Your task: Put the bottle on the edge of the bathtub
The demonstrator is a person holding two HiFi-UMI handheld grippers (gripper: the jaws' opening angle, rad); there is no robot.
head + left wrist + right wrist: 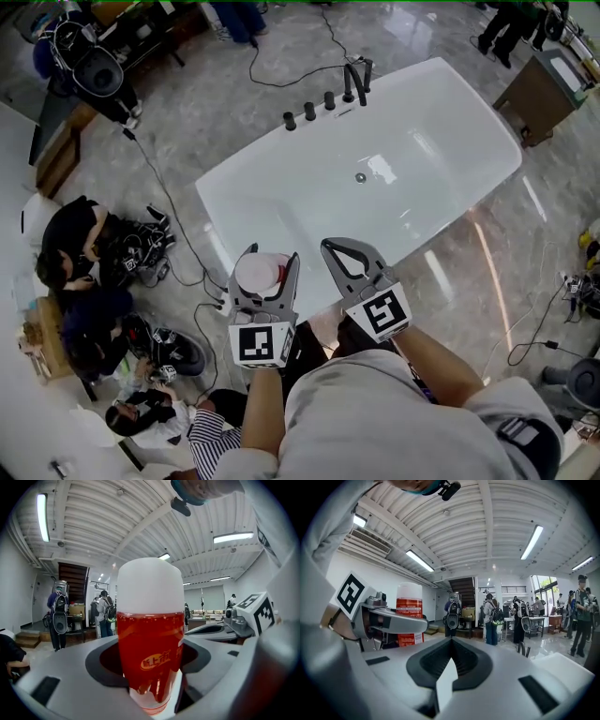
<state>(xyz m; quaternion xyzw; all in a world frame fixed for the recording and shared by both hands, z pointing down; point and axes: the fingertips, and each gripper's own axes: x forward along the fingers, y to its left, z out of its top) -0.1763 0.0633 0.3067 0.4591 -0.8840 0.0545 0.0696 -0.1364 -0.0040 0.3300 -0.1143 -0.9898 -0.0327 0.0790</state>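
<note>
Bottle (150, 634): 1, in left hand-held gripper (272, 253) | bathtub (221, 201): 1

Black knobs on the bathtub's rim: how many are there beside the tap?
3, in a row on the bathtub's far rim: the left knob, the middle knob and the right knob, next to the black tap. None looks hidden.

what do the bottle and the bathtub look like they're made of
Bottle: likely plastic, with a glossy red printed label under a matte white cap. Bathtub: smooth glossy white with bright reflections; acrylic or glazed ceramic, can't tell which.
</note>
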